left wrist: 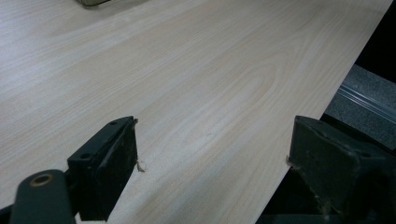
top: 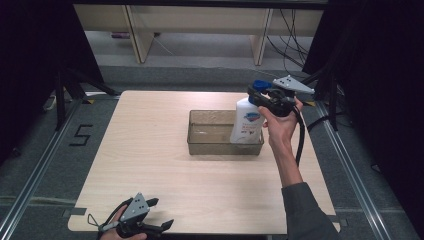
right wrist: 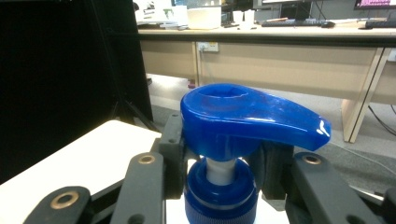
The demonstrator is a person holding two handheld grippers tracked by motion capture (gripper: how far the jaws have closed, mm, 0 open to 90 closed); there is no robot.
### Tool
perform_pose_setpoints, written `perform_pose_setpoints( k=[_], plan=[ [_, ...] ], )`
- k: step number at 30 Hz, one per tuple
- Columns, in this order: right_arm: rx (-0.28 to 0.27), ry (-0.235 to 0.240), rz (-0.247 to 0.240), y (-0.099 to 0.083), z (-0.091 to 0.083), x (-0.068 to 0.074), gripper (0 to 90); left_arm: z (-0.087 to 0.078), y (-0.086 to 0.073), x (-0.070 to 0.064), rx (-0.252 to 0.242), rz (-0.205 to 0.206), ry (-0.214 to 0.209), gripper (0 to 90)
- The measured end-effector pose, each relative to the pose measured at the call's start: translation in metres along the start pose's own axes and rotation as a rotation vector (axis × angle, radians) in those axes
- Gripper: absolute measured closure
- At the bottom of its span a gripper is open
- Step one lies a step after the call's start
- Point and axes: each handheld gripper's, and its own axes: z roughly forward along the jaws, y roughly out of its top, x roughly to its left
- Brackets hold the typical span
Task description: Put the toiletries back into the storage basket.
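A white soap bottle point(top: 246, 122) with a blue pump head point(right wrist: 243, 119) stands upright at the right end of a clear plastic bin point(top: 210, 145) on the wooden table. My right gripper point(top: 261, 96) is shut on the bottle's neck just under the pump; in the right gripper view point(right wrist: 219, 163) the jaws press on the blue collar from both sides. My left gripper point(top: 161, 214) rests near the table's front left edge, open, with bare wood between its fingers point(left wrist: 112, 158).
The wooden table point(top: 150, 165) stands on a grey floor with metal rails at both sides. Black tripod legs point(top: 65, 95) stand at the left, desks and cables behind. The left gripper view has the table's edge point(left wrist: 322, 112) close by.
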Motion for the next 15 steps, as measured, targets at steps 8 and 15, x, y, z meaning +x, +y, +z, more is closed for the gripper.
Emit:
perform_pose_setpoints(
  k=[8, 15],
  plan=[
    [0.007, -0.006, 0.004, -0.006, 0.001, -0.004, 61.5, 0.000, 0.000, 0.000, 0.000, 0.001, 0.000, 14.8],
    [0.035, -0.011, 0.017, -0.015, 0.004, -0.006, 61.4, 0.000, 0.000, 0.000, 0.000, 0.001, 0.001, 14.9]
  ],
)
